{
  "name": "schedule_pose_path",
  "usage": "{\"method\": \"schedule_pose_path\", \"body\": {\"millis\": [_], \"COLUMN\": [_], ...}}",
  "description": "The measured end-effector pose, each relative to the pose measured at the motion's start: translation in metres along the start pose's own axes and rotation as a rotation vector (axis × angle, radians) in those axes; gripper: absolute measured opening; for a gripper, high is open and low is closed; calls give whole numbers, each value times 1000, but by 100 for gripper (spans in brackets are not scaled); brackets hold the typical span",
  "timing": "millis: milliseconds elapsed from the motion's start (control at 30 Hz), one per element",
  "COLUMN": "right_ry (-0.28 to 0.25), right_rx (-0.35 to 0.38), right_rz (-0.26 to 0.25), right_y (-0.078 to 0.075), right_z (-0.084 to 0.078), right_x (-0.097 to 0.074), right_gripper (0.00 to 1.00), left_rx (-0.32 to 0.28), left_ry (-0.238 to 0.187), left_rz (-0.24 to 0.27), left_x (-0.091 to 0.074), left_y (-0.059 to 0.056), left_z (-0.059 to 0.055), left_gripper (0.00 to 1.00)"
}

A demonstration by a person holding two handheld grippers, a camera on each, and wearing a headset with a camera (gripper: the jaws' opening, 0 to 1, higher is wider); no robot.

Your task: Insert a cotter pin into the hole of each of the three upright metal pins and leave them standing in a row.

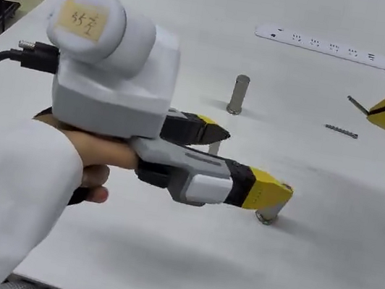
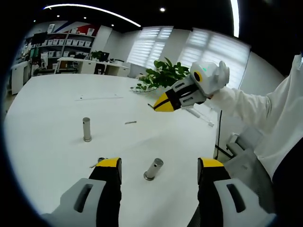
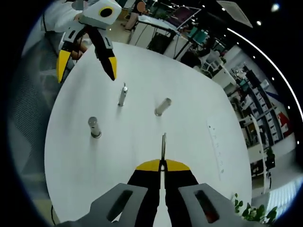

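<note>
- Progress reads as early. Three metal pins stand upright in the middle of the counter [image 1: 160, 257], in a rough line running from its far edge toward its near edge: far pin [image 1: 239, 93], middle pin [image 3: 122, 96], near pin [image 1: 267, 216].
- Middle pin seems to carry something thin across its top in the right gripper view. That may be a cotter pin already seated, but it is too small to be sure.
- Far pin and near pin show bare tops, so I judge that at least two insertions are left.
- Right tool [image 3: 163, 163] is clenched on a cotter pin [image 3: 163, 144], which sticks out straight ahead of the closed jaws. It hangs above the counter toward the right edge, well apart from all three pins.
- Left tool [image 1: 259, 164], held in a hand [image 1: 91, 161], is released, with its jaws spread wide and grasping nothing. It hovers low over the near pin, which sits between the jaws in the left gripper view, probably so it can steady that pin.
- Loose cotter pin [image 1: 341, 131] lies flat on the counter between the far pin and the right edge, likely a spare for a later pin.
- Power strip [image 1: 325, 46] lies near the far edge, away from the work.
- Row looks fairly straight as it stands; I cannot tell whether it will need tidying.
</note>
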State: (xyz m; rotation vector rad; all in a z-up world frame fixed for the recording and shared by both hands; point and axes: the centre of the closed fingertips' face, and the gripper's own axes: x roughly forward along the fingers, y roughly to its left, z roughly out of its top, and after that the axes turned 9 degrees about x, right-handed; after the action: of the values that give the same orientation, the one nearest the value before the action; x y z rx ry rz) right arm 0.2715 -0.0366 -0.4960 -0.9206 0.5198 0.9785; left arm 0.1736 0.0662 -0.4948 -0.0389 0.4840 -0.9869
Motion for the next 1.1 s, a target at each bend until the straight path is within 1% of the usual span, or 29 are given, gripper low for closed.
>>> {"method": "schedule_pose_path", "body": {"millis": [67, 100, 167, 233, 333, 433, 500, 667, 767, 833, 933, 967, 1000, 1100], "right_ry": [-18, -34, -56, -65, -95, -120, -137, -151, -160, -158, -160, -160, -162, -165], "right_rx": [-4, 11, 16, 13, -16, -41, -48, -87, -95, -107, -110, -109, -111, -110], "right_rz": [-10, -13, -19, -30, -52, -58, -52, -43, -25, -23, -13, -13, -16, -16], "right_y": [6, 9, 15, 20, 30, 41, 49, 64, 73, 76, 80, 81, 81, 82], "right_z": [4, 5, 10, 13, 24, 31, 38, 46, 49, 49, 50, 50, 51, 52], "right_x": [-1, -1, -2, -3, -6, -6, -6, -5, -4, -2, -2, -2, -2, -3], "right_gripper": [0, 0, 0, 0, 0, 0, 0, 0, 0, 0, 0, 0, 0, 0], "left_rx": [2, 1, -4, -13, -37, -51, -56, -83, -88, -104, -104, -112, -124, -129], "left_ry": [-1, -3, -6, -10, -23, -22, -17, -24, -24, -16, -11, -14, -17, -15], "left_rz": [-4, -6, -11, -16, -22, -27, -27, -43, -48, -57, -63, -66, -71, -65], "left_x": [3, 4, 7, 11, 17, 22, 26, 32, 36, 38, 39, 39, 39, 39], "left_y": [0, 1, 1, 1, 1, 2, 3, 1, 0, -1, -3, -4, -4, -3], "left_z": [3, 4, 8, 11, 16, 18, 19, 22, 23, 21, 20, 20, 21, 20], "left_gripper": [62, 60, 58, 56, 51, 46, 43, 38, 32, 27, 23, 22, 22, 21]}}
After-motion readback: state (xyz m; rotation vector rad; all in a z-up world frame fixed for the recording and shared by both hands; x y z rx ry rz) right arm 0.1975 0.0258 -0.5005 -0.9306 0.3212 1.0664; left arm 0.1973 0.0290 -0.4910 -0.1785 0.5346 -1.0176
